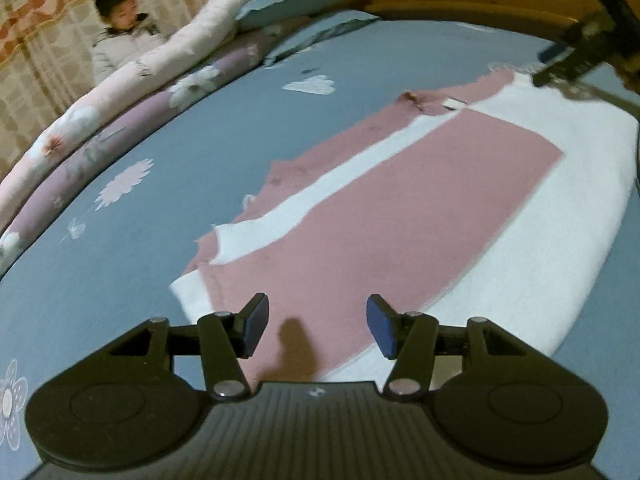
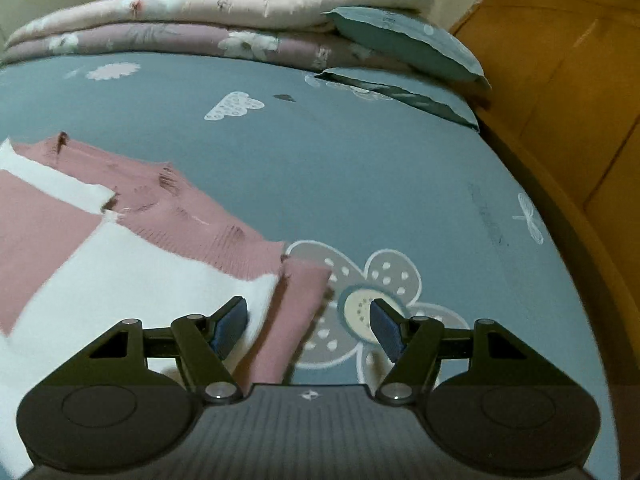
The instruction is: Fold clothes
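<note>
A pink and white sweater [image 1: 400, 208] lies flat on the blue bed sheet [image 1: 120, 280]. My left gripper [image 1: 316, 330] is open and empty, just above the sweater's near pink edge. My right gripper [image 2: 306, 330] is open and empty over the sweater's [image 2: 120, 272] right edge, where a pink sleeve cuff [image 2: 292, 320] lies between its fingers. The right gripper also shows in the left wrist view [image 1: 576, 60], at the sweater's far corner.
Folded floral quilts [image 2: 200, 20] and blue pillows [image 2: 404, 48] lie along the far side of the bed. A child [image 1: 120, 28] sits behind the quilts. A wooden headboard [image 2: 560, 100] borders the bed on the right.
</note>
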The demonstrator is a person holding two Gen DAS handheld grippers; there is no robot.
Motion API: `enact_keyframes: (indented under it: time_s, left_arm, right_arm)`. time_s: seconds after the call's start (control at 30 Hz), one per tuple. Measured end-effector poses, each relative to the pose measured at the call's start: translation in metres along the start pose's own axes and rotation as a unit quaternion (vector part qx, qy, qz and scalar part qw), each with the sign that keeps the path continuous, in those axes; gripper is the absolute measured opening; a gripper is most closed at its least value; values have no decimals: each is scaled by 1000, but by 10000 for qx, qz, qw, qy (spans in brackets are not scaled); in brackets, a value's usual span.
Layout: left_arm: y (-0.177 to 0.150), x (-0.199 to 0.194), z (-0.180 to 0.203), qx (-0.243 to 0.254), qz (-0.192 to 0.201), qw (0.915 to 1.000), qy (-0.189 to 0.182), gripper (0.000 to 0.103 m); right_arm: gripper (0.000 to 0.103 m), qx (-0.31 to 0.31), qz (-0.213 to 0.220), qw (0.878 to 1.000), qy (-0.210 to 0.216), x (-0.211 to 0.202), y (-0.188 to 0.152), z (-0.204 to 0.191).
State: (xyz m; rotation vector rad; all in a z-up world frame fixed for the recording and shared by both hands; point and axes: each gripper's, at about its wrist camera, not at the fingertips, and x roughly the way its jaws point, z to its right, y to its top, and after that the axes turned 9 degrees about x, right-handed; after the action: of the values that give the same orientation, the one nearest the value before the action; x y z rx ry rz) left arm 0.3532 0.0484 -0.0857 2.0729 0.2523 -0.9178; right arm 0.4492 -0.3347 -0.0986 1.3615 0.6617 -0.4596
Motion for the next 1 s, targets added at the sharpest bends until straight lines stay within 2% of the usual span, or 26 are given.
enact_keyframes:
  time_s: [0.07,0.17,0.33,0.43,0.5,0.6,0.7,0.83,0.9,1.0]
  left_arm:
    - [-4,-1,-2,-102,-2,9999,-13,56]
    - [-11,-7,3,-119,79,9995,-270,60]
    - [-36,1,2,-538,-310,9968,-503,60]
    - [-41,-15,2,-553,-186,9971,-487,60]
    - [-43,-25,3,-522,-56,9974,-501,64]
    - [-54,-23,7,-731,-191,9951,-634,67]
    - [-65,-25,7,-1081,-201,9913,-719,66]
    - [-66,-40,9,-926,-193,9927,-754,67]
    - [-67,-42,8,-974,-184,9921,-769,67]
    - [-71,-41,4,-1197,-162,9895,-788,66]
  right_arm:
    - [72,-48,173,9998,3,-14,-4,-5]
    - [72,-156,412,9988,225,-40,-10,-14]
    - [72,45,220,9966,796,-58,-26,-22]
    - [72,108,129,9957,908,-71,-43,-29]
    - [72,165,195,9938,1080,-85,-51,-34]
    - [72,259,177,9890,1443,-96,-62,-41]
    - [72,500,-147,9879,1461,-83,-76,-37]
    - [72,801,-360,9872,1334,-82,-90,-22]
    - [72,955,-298,9872,1244,-89,-89,-15]
    - [71,1183,-115,9837,1348,-102,-91,-11]
